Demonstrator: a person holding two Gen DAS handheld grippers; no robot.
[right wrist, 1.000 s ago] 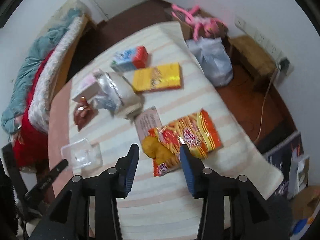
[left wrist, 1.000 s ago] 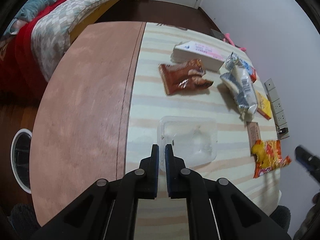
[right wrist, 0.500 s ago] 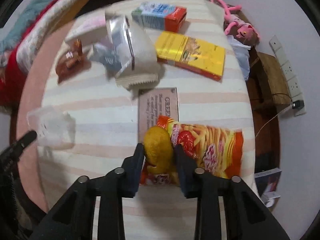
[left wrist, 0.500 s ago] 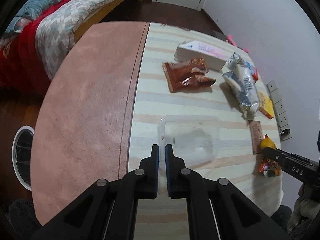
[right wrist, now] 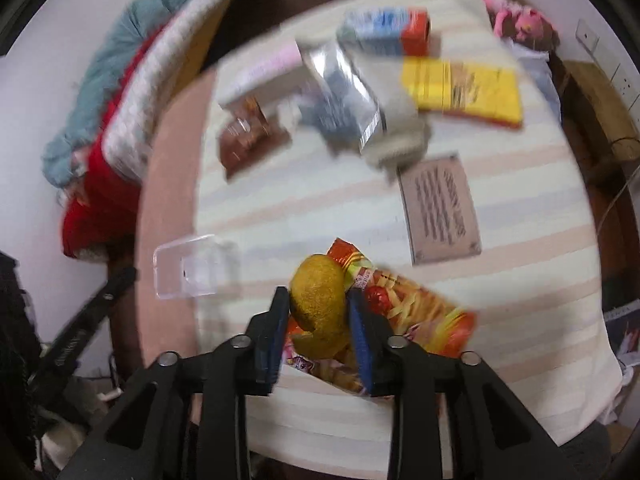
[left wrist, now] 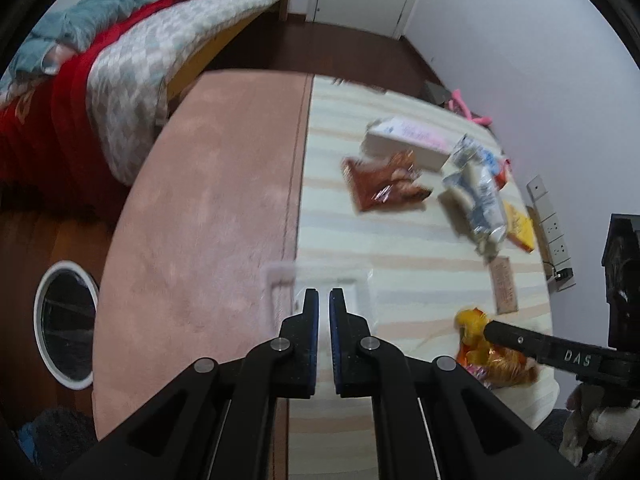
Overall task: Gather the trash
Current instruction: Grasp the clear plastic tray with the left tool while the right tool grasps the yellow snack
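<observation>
My left gripper (left wrist: 324, 296) is shut on the rim of a clear plastic tray (left wrist: 280, 280), which also shows in the right wrist view (right wrist: 188, 268) at the seam between the pink and striped cloth. My right gripper (right wrist: 320, 300) is shut on an orange-yellow snack bag (right wrist: 320, 300), lifted a little off the striped tablecloth (right wrist: 520, 300); it also shows in the left wrist view (left wrist: 476, 336).
On the striped cloth lie a brown wrapper (left wrist: 384, 186), a white-pink box (left wrist: 408, 136), a silver bag (right wrist: 344, 88), a yellow box (right wrist: 460, 88), a blue-red carton (right wrist: 388, 32) and a brown card (right wrist: 440, 208). A white-rimmed bin (left wrist: 66, 324) stands on the floor at left. A bed (left wrist: 120, 60) lies beyond.
My right gripper closed on the snack bag and raised it. My left gripper dragged the clear tray leftward toward the pink cloth.
</observation>
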